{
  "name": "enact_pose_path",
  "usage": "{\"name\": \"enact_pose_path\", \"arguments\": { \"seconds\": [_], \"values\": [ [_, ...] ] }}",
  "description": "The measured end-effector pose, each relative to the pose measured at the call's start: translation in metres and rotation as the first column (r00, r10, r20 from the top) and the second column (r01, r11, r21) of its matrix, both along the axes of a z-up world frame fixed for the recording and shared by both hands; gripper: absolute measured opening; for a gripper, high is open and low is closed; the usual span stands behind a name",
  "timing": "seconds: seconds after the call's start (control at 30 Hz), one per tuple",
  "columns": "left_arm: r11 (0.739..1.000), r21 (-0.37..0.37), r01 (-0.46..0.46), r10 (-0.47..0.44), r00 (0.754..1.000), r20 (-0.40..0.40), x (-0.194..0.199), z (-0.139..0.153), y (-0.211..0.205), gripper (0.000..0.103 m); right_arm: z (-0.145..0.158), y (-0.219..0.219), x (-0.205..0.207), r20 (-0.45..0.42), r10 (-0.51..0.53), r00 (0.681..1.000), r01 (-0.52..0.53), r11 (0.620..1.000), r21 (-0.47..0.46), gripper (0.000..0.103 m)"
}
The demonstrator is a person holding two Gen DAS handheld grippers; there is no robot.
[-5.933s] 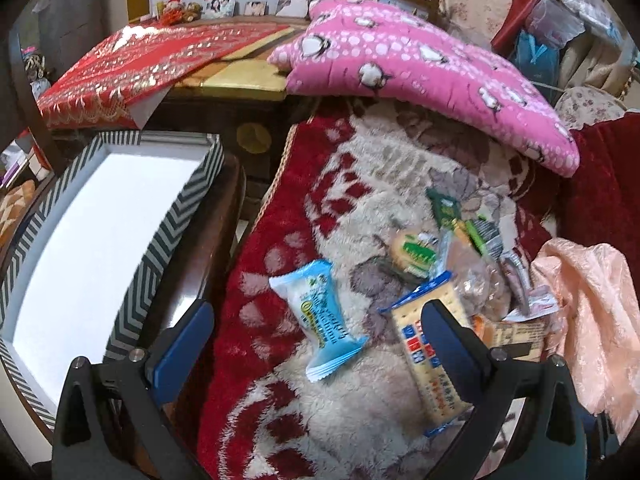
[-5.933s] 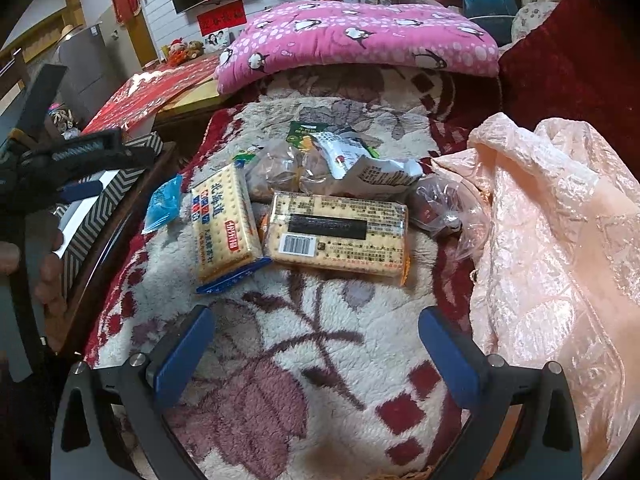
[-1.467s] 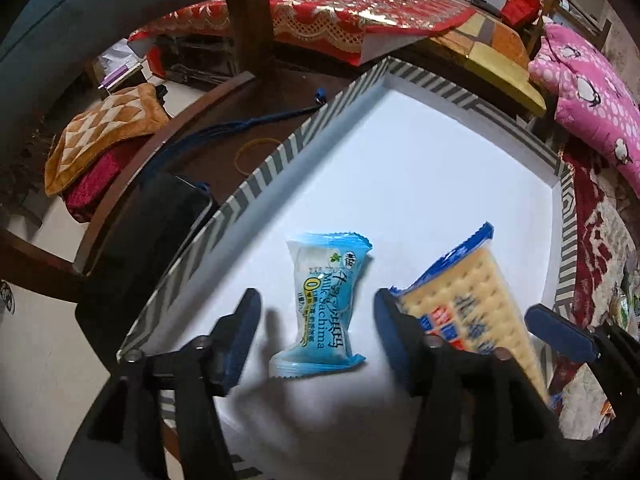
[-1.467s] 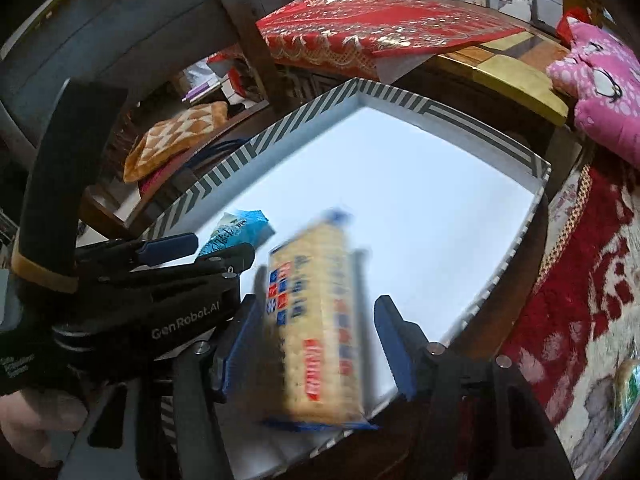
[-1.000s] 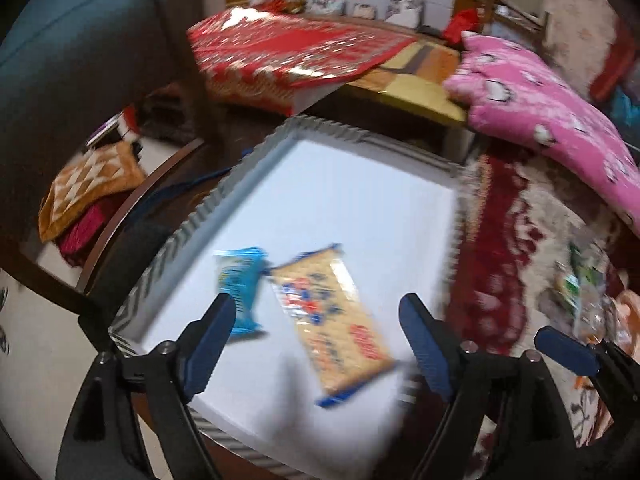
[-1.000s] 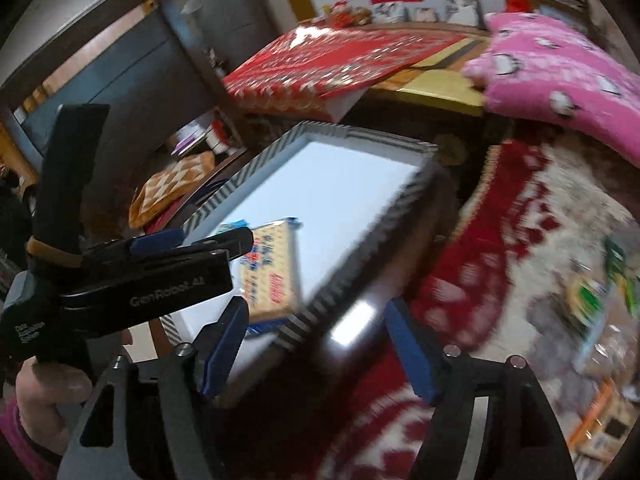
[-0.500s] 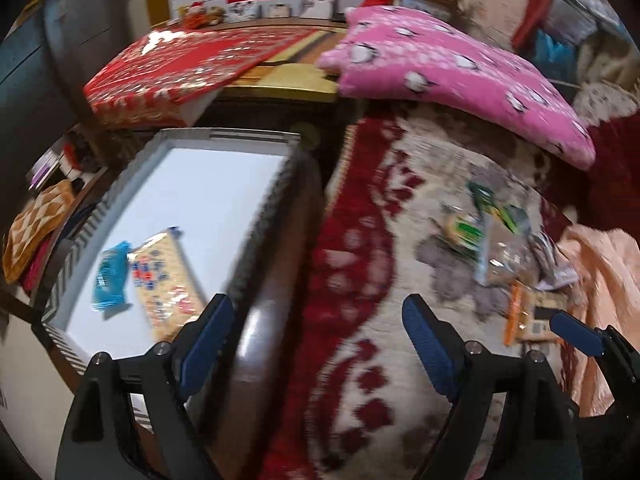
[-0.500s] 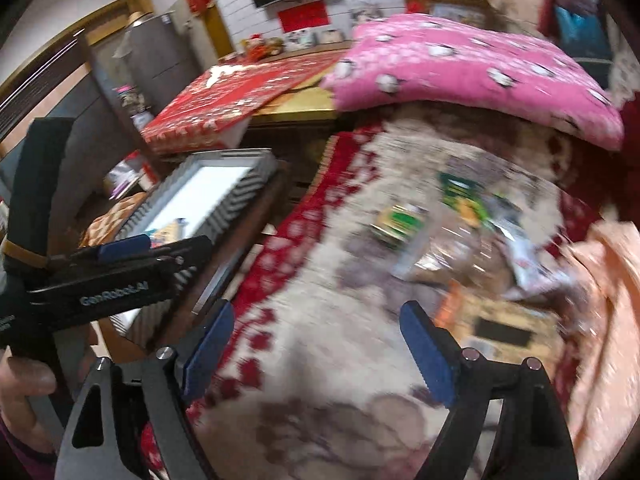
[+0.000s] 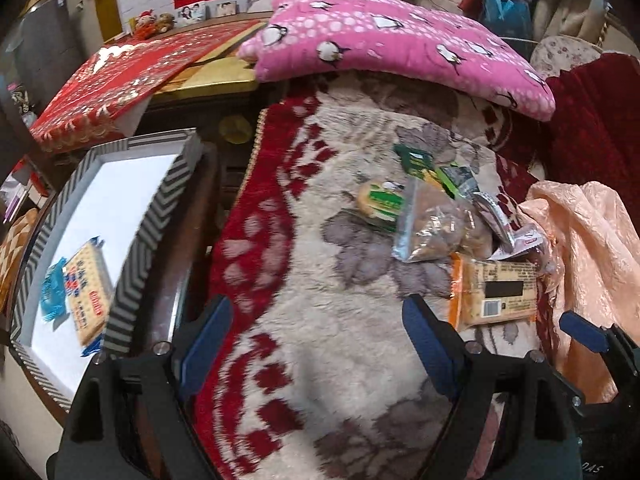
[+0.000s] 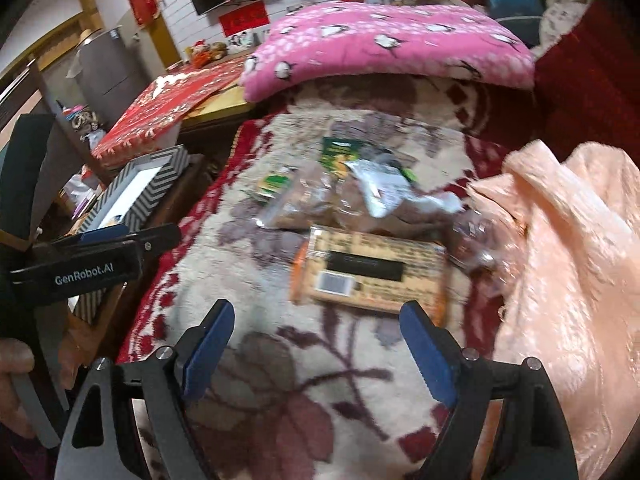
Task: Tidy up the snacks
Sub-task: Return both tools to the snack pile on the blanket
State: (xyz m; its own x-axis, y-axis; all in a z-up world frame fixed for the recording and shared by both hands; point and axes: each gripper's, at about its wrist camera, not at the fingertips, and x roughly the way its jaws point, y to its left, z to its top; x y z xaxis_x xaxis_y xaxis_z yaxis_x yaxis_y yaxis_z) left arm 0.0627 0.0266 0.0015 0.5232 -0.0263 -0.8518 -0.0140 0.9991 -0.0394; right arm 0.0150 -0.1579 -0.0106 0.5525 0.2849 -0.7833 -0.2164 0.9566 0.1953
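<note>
A: Where do the snacks sit relative to the grippers?

B: Remaining pile is ahead of both. Orange-edged cracker pack (image 10: 372, 270) lies label-up just beyond the right gripper (image 10: 316, 348), nearly centred on its gap, so it looks like the next pick for that side. Clear nut bag (image 9: 430, 226) and round green-label cake (image 9: 380, 200) sit ahead and a bit right of the left gripper (image 9: 316, 340). Green sachets (image 9: 418, 160) are at the far end of the pile.

A: Jaw state?

B: Both spread wide, nothing between the pads. Neither touches a pack.

A: What's sorted already?

B: Two items: cracker sleeve (image 9: 86, 288) and blue wrapper (image 9: 54, 288), side by side in the striped-rim tray (image 9: 160, 216), off to the left gripper's left. They lie at the tray's near end, most of the white floor is bare, room for the rest.

A: Obstructions?

B: Packs overlap: silver wrapper (image 10: 380, 190) lies on top of the nut bag, so picking those separately is likely fiddly. Peach cloth (image 10: 568, 264) bunches right against the pile on the right gripper's right; a pad could snag it. Plush blanket (image 9: 340, 340) underneath is soft, flat packs may sink. Pink pillow (image 9: 392, 36) is well beyond the pile, not in the way. Left gripper shows at the right camera's left edge, near but apart.
</note>
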Motion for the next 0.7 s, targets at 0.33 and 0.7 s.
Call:
{"name": "enact_pose_path", "arguments": {
  "seconds": [0.33,0.7],
  "values": [
    [0.999,-0.029,0.021,-0.022,0.999,-0.034,0.022,-0.01,-0.013,0.086,-0.004,-0.017,0.003,0.0,-0.029,1.0,0.029,1.0,0.007,0.088],
    [0.998,-0.017,0.063,-0.064,0.996,-0.061,0.032,-0.023,-0.029,0.086,-0.015,-0.041,0.02,-0.074,-0.071,0.995,0.073,0.997,0.028,0.088]
  ]
}}
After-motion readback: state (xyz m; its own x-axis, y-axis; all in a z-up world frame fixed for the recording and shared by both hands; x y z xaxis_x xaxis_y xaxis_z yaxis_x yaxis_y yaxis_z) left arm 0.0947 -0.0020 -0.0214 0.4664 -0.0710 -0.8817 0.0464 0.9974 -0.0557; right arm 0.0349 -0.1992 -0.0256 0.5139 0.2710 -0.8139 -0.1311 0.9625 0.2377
